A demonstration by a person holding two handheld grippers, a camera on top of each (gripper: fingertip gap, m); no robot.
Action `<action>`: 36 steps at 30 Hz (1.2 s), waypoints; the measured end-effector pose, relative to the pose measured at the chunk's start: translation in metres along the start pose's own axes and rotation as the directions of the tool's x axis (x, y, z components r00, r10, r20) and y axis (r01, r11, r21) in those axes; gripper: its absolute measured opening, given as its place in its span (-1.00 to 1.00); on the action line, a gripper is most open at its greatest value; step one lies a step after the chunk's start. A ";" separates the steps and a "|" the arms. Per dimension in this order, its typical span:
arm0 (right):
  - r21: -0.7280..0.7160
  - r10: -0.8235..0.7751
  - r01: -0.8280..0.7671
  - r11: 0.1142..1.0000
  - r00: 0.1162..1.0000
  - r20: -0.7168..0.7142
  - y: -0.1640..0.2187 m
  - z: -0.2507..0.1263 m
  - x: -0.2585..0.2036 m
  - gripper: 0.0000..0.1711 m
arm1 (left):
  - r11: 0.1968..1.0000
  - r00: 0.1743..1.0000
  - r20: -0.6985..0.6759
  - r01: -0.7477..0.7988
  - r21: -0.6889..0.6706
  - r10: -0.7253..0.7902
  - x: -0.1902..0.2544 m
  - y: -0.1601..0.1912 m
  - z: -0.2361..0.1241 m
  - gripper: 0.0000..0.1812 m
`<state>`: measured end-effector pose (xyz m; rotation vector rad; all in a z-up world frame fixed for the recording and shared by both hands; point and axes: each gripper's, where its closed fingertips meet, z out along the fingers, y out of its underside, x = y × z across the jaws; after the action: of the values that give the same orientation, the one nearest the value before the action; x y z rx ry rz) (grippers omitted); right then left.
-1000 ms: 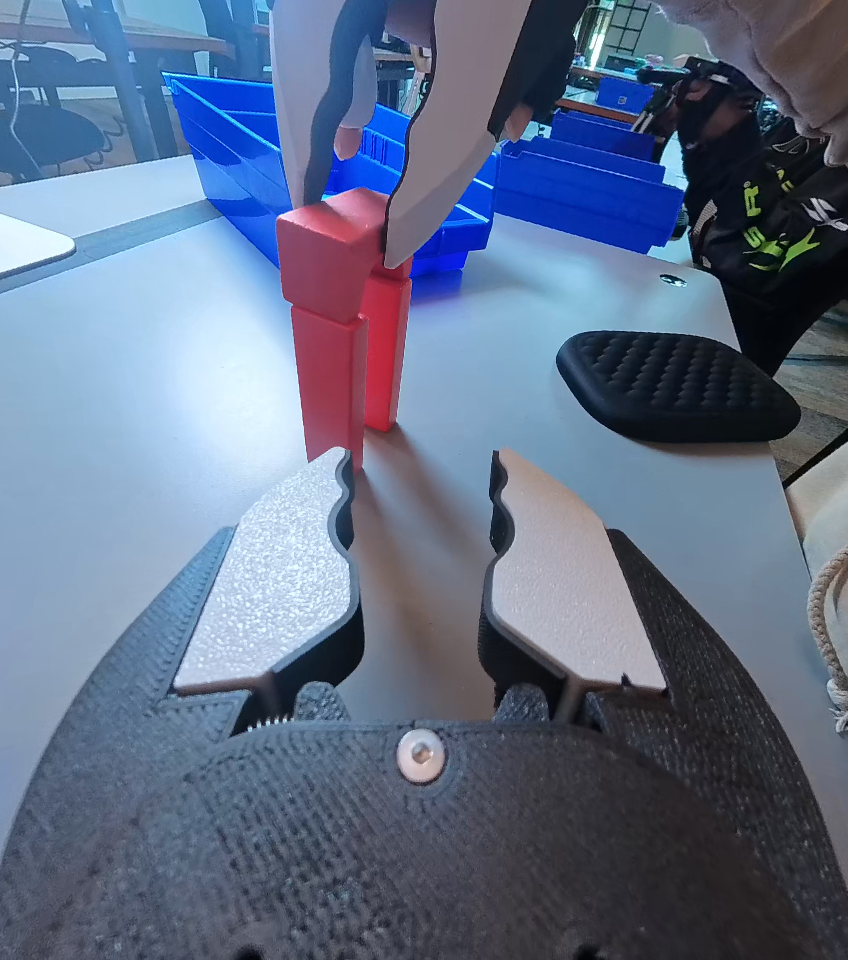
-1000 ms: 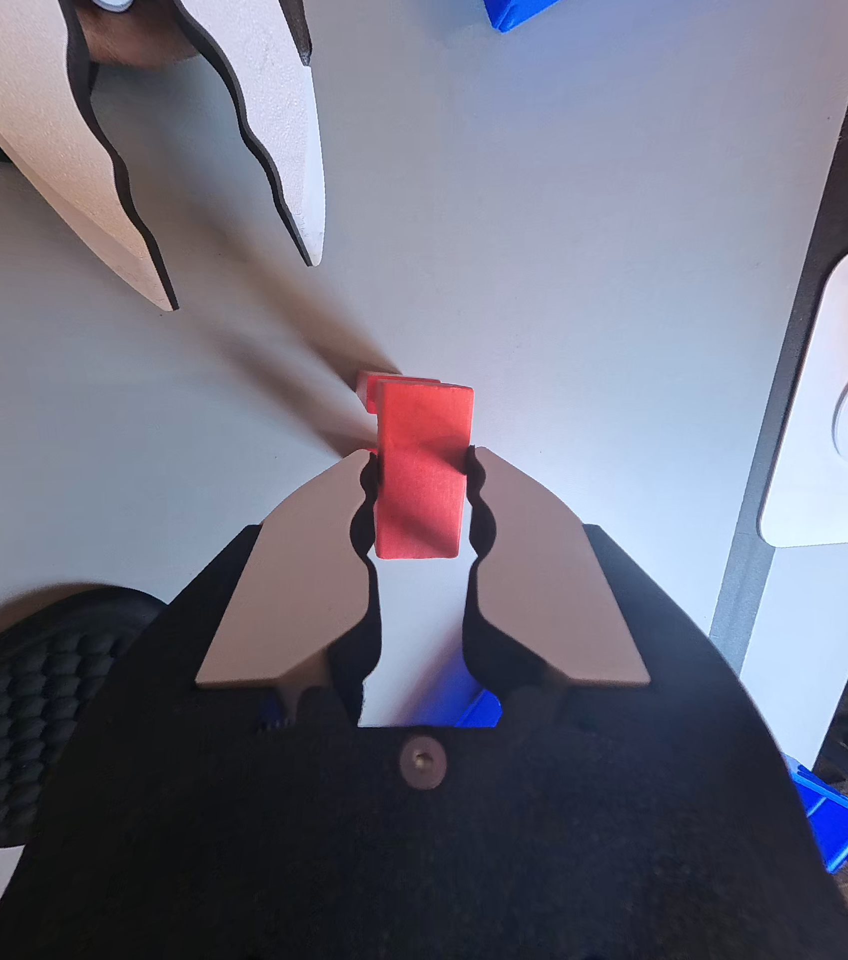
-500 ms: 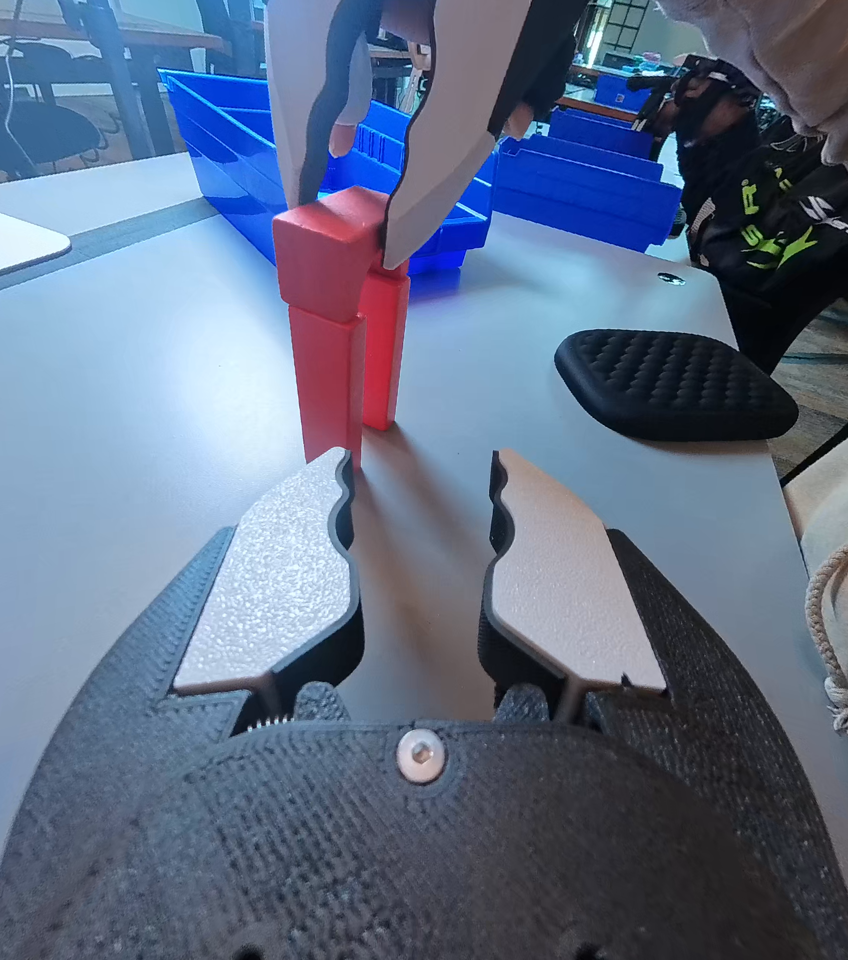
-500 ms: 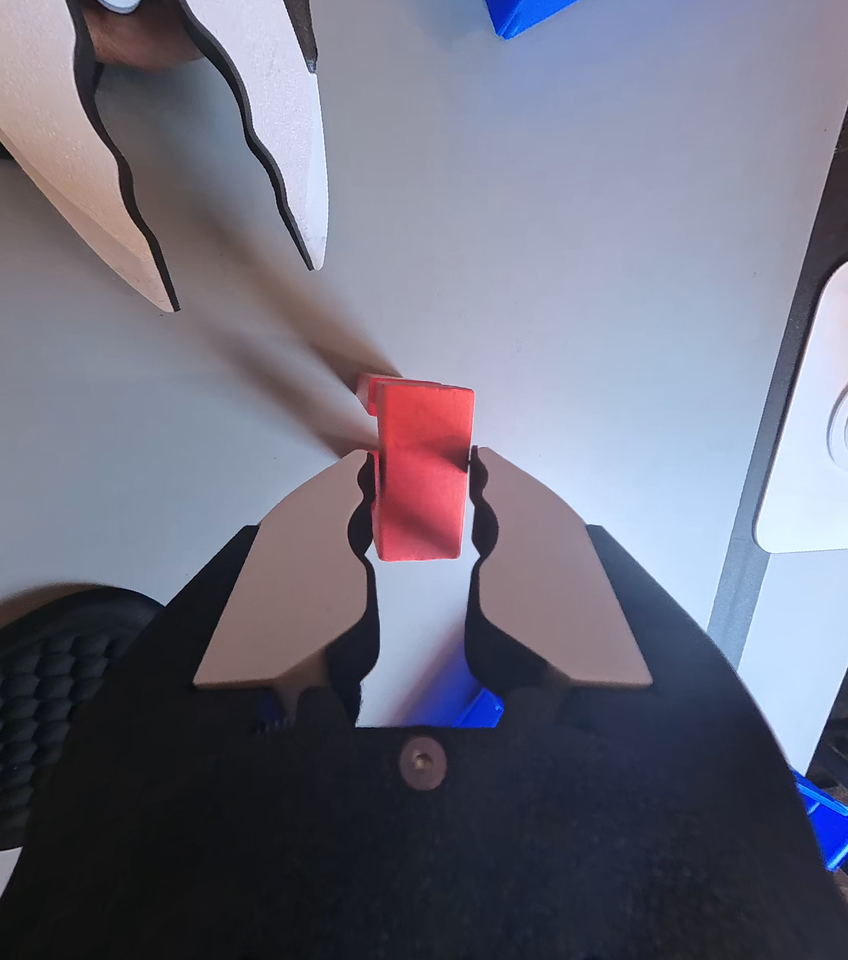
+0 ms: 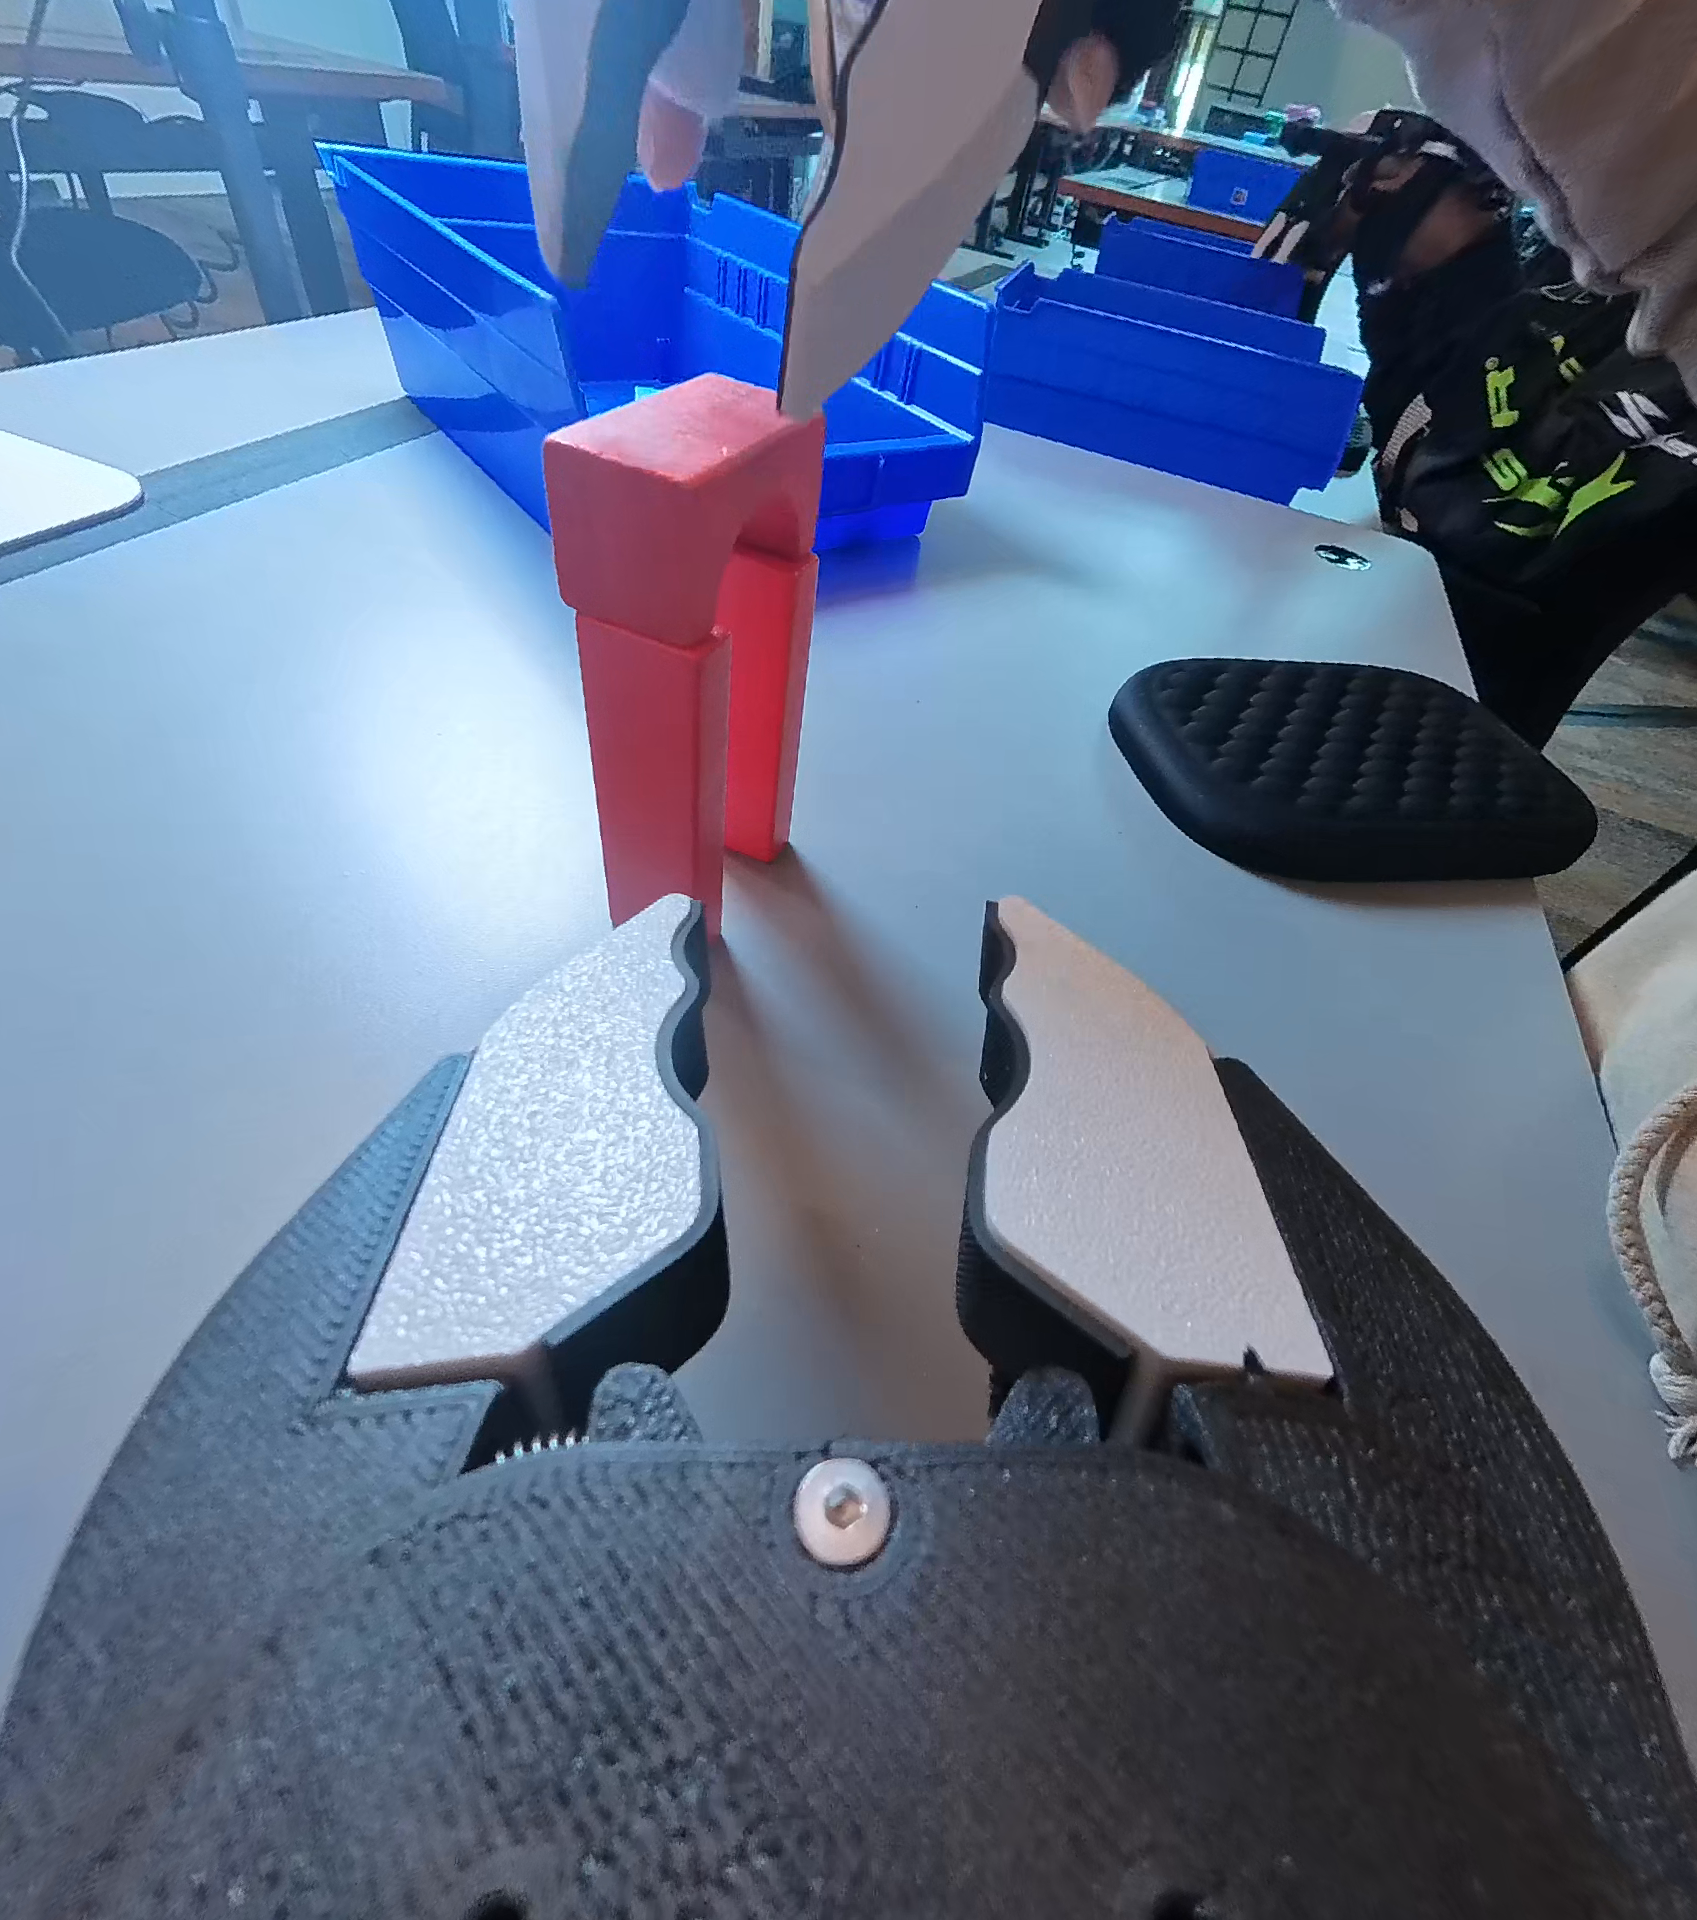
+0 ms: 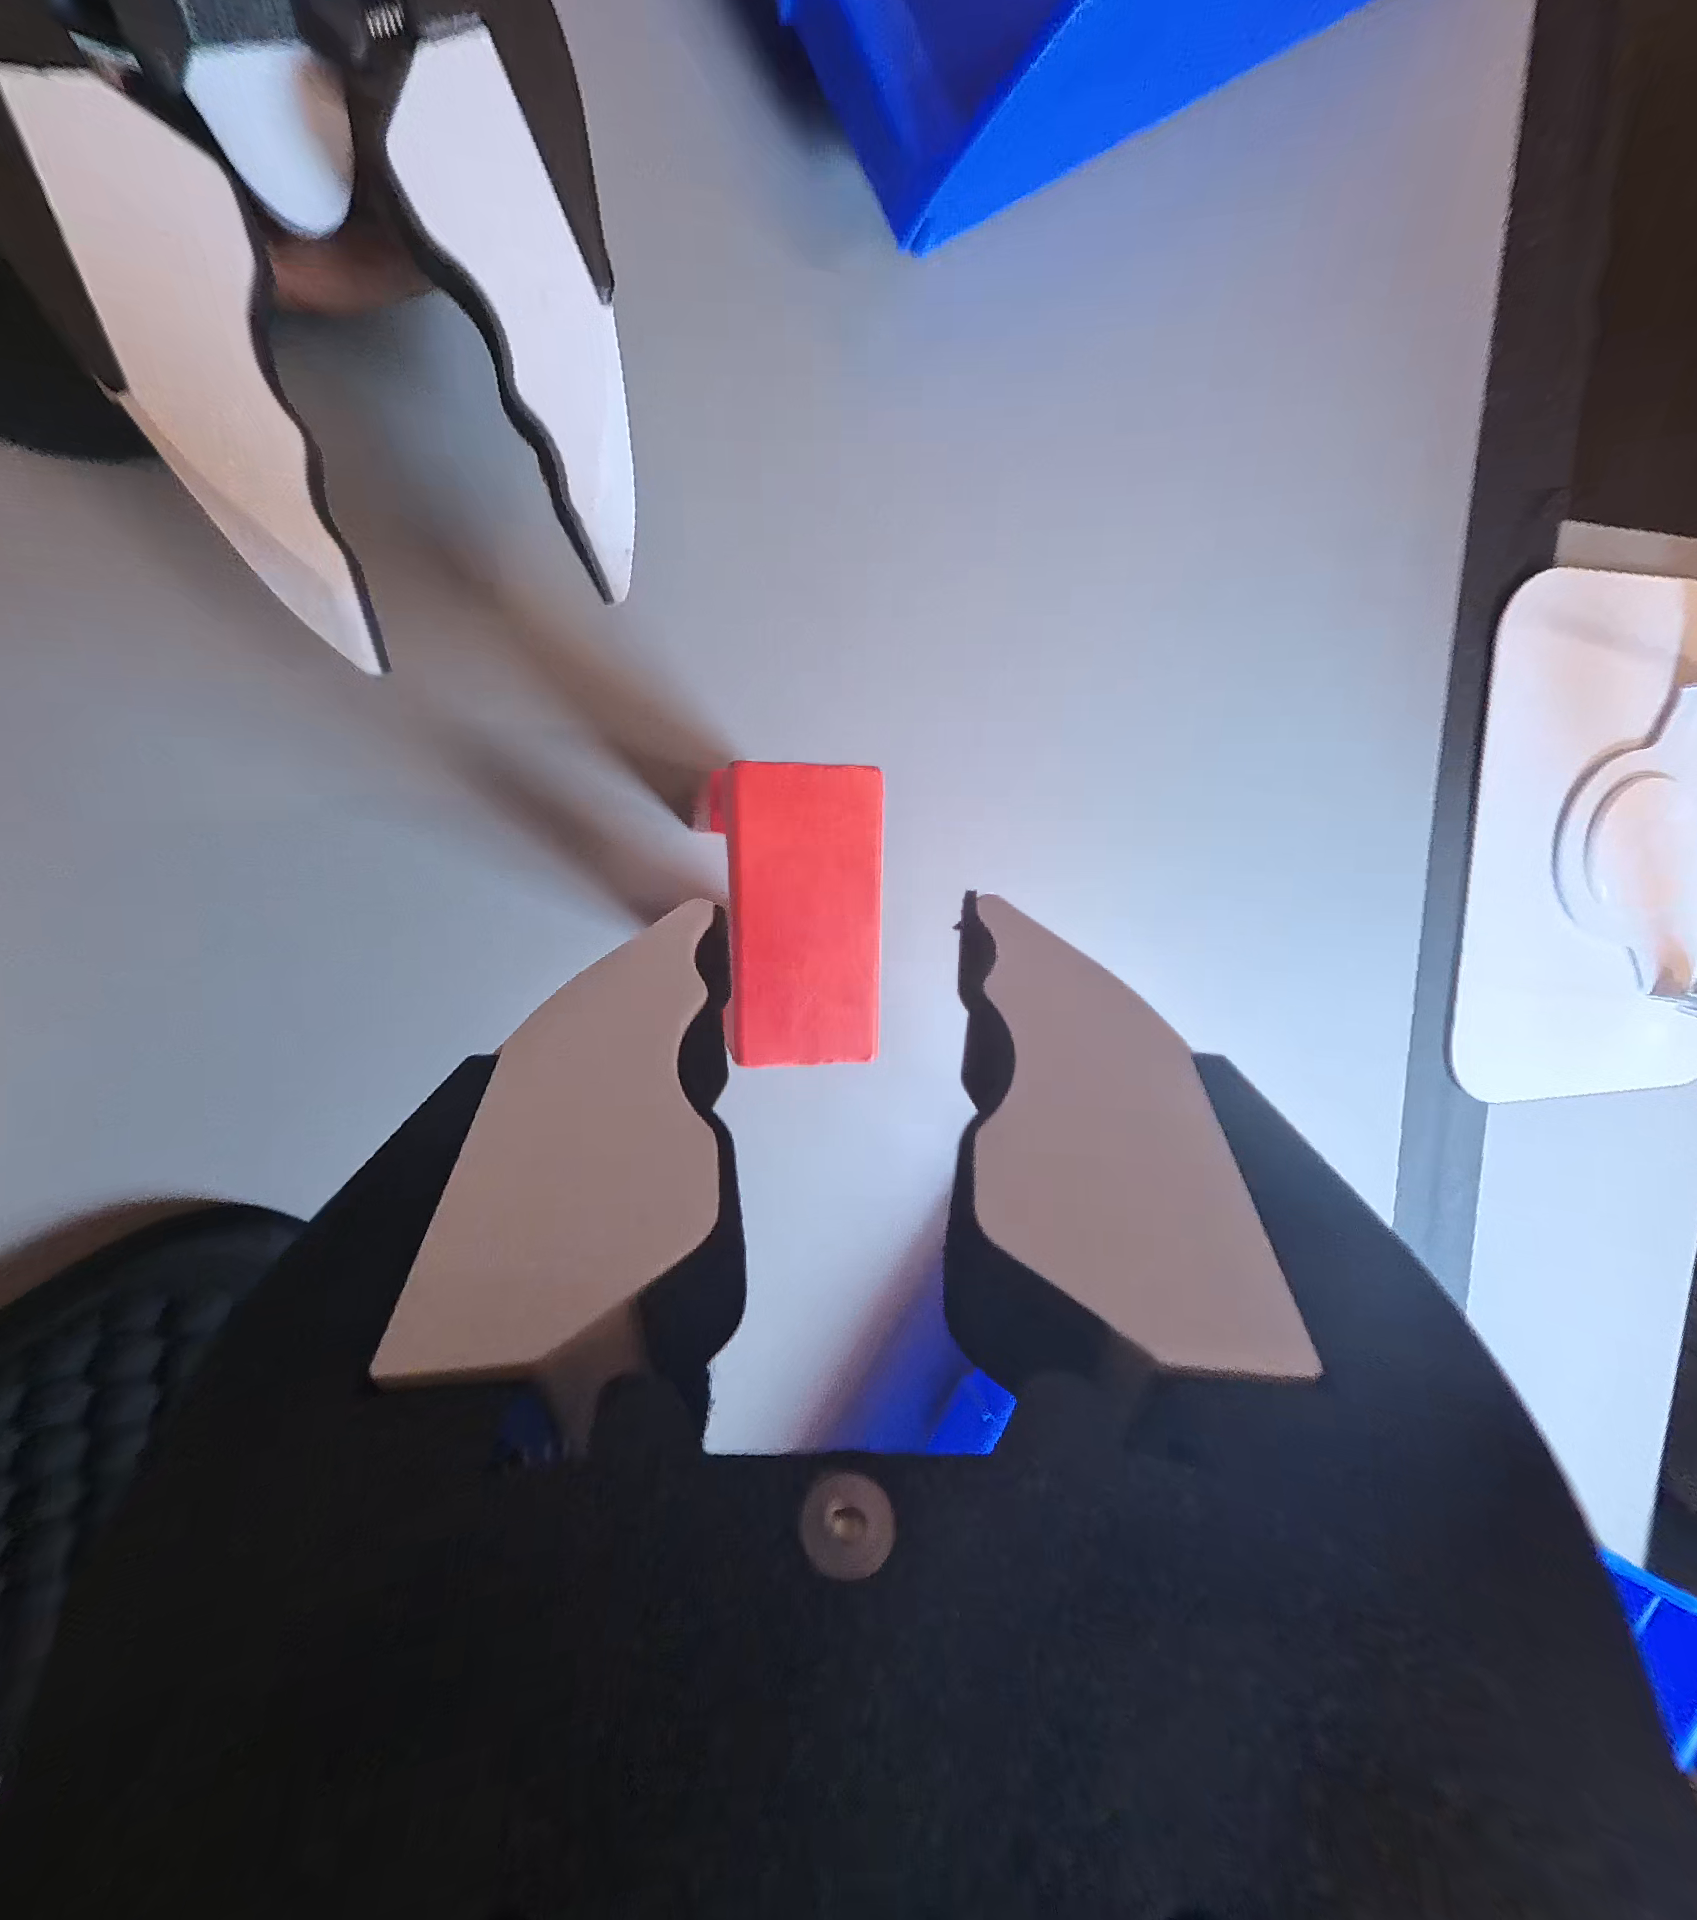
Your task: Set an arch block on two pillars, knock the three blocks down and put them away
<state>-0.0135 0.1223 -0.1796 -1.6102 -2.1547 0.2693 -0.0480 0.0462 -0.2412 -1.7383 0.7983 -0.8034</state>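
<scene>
A red arch block (image 5: 657, 520) rests on two upright red pillars, the near one (image 5: 657, 769) and the far one (image 5: 771, 707), on the grey table (image 5: 200, 831). From above, only the arch's top (image 6: 802, 914) shows clearly. My right gripper (image 6: 839, 909) is open just over the arch. Its left finger is close beside the block and its right finger stands apart. It also shows in the left wrist view (image 5: 686, 343), with one fingertip at the arch's top edge. My left gripper (image 5: 839, 920) is open and empty, low on the table just before the near pillar; it also shows in the right wrist view (image 6: 491, 629).
A long blue bin (image 5: 470, 312) stands right behind the blocks, and another blue bin (image 5: 1166, 395) farther right. A black textured pad (image 5: 1343, 769) lies to the right near the table edge. A white plate (image 6: 1613, 831) sits on the adjoining table. A person's sleeve (image 5: 1654, 156) is at the right. The tips of one gripper are about 11 cm away from the tips of the other. My right tips are roughly 4 cm from the red arch block (image 5: 657, 520).
My right gripper, shut on the arch before, has opened and lifted slightly, leaving the arch on the two pillars. My left gripper has stayed in place.
</scene>
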 end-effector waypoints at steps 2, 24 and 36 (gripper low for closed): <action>0.080 0.029 -0.027 0.996 0.999 -0.026 -0.002 -0.013 0.004 -0.47 | 1.000 1.000 0.002 -0.003 0.003 0.003 0.000 -0.001 0.000 -0.44; 0.664 0.764 -0.540 0.516 0.641 -0.073 0.066 0.005 -0.111 -0.15 | 0.982 0.916 0.355 -0.170 -0.084 0.189 -0.008 -0.008 -0.017 -0.35; 0.652 0.793 -0.494 0.575 0.531 -0.297 0.077 0.013 -0.115 -0.05 | 0.995 0.882 0.464 -0.041 -0.088 0.077 0.026 0.016 -0.040 -0.22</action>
<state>0.0733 0.0379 -0.2478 -1.8190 -0.8127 0.4601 -0.0684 0.0007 -0.2420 -1.8624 0.5515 -0.2875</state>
